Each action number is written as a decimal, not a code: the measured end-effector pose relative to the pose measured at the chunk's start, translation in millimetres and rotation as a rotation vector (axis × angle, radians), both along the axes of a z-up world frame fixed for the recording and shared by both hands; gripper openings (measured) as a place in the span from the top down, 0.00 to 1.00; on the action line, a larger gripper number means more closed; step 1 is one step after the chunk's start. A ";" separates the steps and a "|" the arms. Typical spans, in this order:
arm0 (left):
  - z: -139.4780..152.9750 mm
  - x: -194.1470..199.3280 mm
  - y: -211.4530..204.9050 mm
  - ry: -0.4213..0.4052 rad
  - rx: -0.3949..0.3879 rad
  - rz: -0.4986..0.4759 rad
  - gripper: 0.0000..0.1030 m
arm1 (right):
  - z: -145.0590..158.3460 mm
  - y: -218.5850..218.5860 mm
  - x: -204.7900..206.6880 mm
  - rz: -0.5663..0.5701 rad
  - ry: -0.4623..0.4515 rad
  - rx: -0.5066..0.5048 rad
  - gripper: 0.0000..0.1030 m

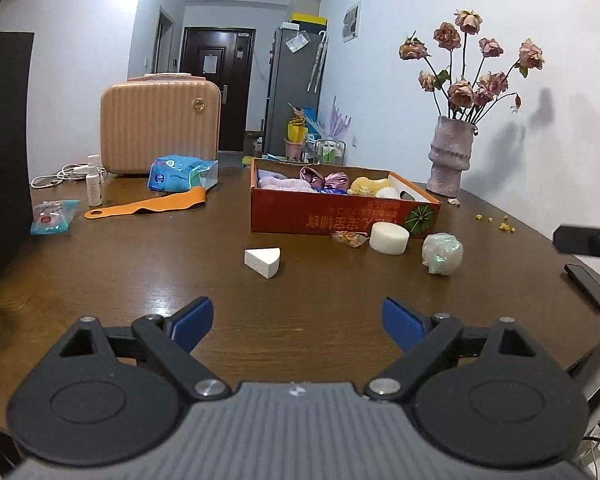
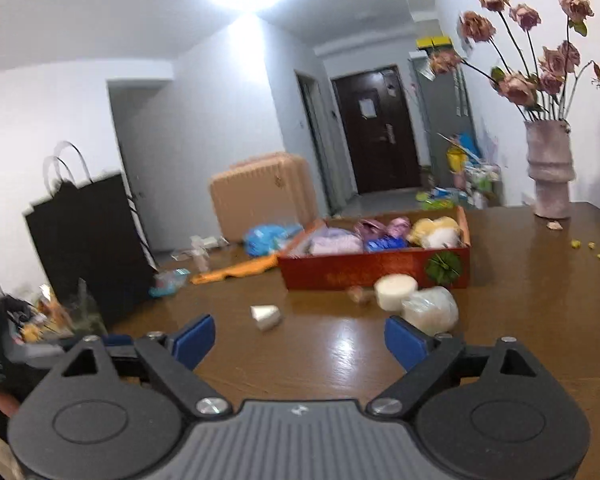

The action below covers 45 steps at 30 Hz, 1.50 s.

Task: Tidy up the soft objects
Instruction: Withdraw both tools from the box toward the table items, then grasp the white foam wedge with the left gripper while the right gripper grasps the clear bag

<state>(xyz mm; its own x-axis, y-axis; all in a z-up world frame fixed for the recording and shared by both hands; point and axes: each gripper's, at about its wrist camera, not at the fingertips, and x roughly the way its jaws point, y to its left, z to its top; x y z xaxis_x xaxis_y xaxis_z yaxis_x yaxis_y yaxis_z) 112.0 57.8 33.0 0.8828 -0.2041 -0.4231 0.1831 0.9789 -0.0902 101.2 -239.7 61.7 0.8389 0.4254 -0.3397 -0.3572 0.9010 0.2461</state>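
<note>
Low in the frame, the left gripper (image 1: pixel 298 322) hovers over the brown table (image 1: pixel 140 280) with its blue pads spread wide and nothing between them; the right gripper (image 2: pixel 299 340) stands just as wide apart and empty. Ahead of the left one, a little left of centre, lies a white wedge sponge (image 1: pixel 262 261), well apart from the pads. Further right sit a white round sponge (image 1: pixel 389 237) and a pale wrapped ball (image 1: pixel 442 253); in the right wrist view that ball (image 2: pixel 431 309) lies just beyond the right-hand pad. Behind them stands the red cardboard box (image 1: pixel 340 216), already holding purple, pink and yellow soft things. Only the left view shows clearly a white spray bottle (image 1: pixel 94 181) and a phone (image 1: pixel 590 285) at the right edge; only the blurred right view shows the black paper bag (image 2: pixel 88 240) whole.
</note>
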 end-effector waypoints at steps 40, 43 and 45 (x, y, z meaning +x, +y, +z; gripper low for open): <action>-59.0 215.2 -21.3 0.192 0.071 0.083 0.67 | -88.3 -29.0 202.9 -0.218 0.216 -0.062 0.82; -52.2 198.2 -24.3 0.167 0.092 0.081 0.67 | -77.6 -27.8 185.6 -0.205 0.188 -0.056 0.82; -47.3 185.2 -25.3 0.160 0.081 0.071 0.67 | -70.6 -25.8 169.5 -0.187 0.168 -0.047 0.82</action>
